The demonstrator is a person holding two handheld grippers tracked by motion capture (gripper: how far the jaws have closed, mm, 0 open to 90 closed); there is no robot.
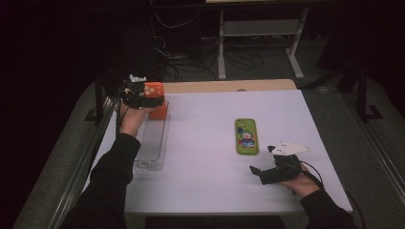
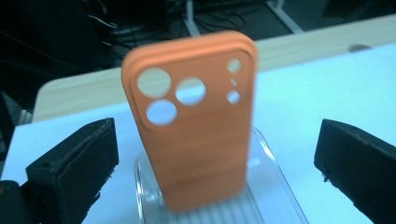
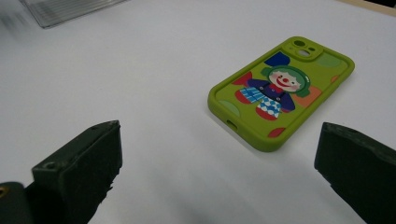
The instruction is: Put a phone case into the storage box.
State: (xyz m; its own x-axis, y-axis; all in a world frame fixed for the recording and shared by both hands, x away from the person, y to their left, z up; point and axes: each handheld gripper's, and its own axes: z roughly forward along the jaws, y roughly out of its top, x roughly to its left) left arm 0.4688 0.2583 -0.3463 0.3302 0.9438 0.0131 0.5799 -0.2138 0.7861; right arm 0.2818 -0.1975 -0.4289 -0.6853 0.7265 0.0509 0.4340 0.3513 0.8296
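High view: the left gripper (image 1: 152, 95) sits at the far left corner of the white table (image 1: 215, 181), held by a hand whose dark sleeve comes in from the bottom edge, and it hangs over the far end of a clear ribbed tray (image 1: 152, 143) that lies along the table's left side. An orange phone case (image 1: 159, 109) stands upright in that far end of the tray, right by the gripper. In the left gripper view the orange phone case (image 2: 196, 126) stands on the clear ribbed tray (image 2: 280, 186) with its camera cut-outs at the top, between the two black jaws, which stand wide apart with clear space on both sides of the case, so nothing is clamped. The right gripper (image 1: 255, 172) rests low at the near right of the table, its jaws pointing left, near a green phone case (image 1: 246, 136) that lies flat with a clown picture on its back. In the right gripper view its jaws are spread wide over bare table, and the green phone case (image 3: 280, 93) lies ahead of them, untouched.
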